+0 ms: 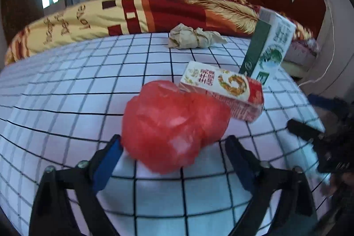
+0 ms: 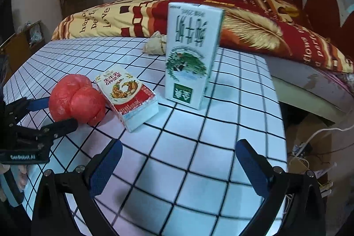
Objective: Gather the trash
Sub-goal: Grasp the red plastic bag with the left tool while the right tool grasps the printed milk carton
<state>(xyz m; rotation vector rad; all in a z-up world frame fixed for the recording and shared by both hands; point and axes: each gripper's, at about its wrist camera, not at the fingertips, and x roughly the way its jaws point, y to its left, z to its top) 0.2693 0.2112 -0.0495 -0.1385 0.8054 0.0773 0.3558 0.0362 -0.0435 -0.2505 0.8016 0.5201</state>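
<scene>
Red bag sits between left tool's spread pads; right tool gapes over bare checked cloth near its edge

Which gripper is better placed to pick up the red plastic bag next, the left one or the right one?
Left, probably. The red plastic bag lies between the open fingers of the left gripper. The right gripper is open over bare cloth, facing the green milk carton.

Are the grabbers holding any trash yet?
No. The left gripper sits open around the red bag, not squeezing it; the right gripper is open and empty.
</scene>
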